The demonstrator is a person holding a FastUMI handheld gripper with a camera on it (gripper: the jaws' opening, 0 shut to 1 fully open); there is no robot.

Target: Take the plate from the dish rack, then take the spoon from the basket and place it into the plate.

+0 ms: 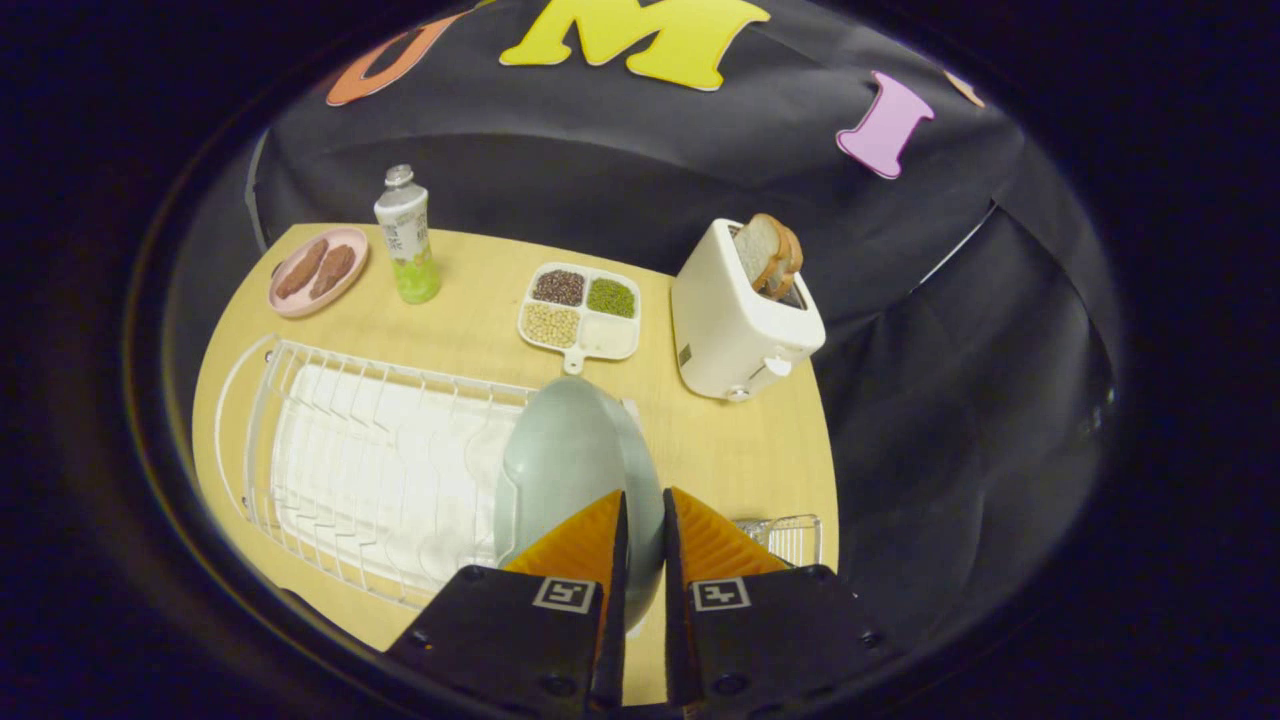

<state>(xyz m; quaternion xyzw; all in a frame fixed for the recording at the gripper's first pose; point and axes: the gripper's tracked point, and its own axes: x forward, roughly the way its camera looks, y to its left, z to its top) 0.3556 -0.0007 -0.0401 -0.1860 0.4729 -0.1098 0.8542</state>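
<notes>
Broadly, we see a pale wooden surface carrying everything. Largest on it is the white wire dish rack, lying to the left of the tool, with a white tray under its wires; most of its slots stand bare. At the rack's right end stands the grey-green plate, upright on its edge. Our tool has its two fingers drawn close about the plate's rim, one on each face, so the plate sits pinched between them; its lower edge runs down into the narrow gap between the fingers.

Next in size, the white toaster stands beyond the tool and to the right, near the surface's far right edge, with slices of bread poking up out of its slot. Left of the toaster lies a white four-part tray with a short handle pointing toward the plate: dark beans, green beans and pale yellow beans fill three compartments, and the fourth looks whitish, its contents unclear.

Farther left stands a bottle with green liquid low inside, and just beside it a pink dish holds two brown oblong pieces.

Smallest, a wire basket peeks out just right of the right finger; we cannot tell what lies in it.
</notes>
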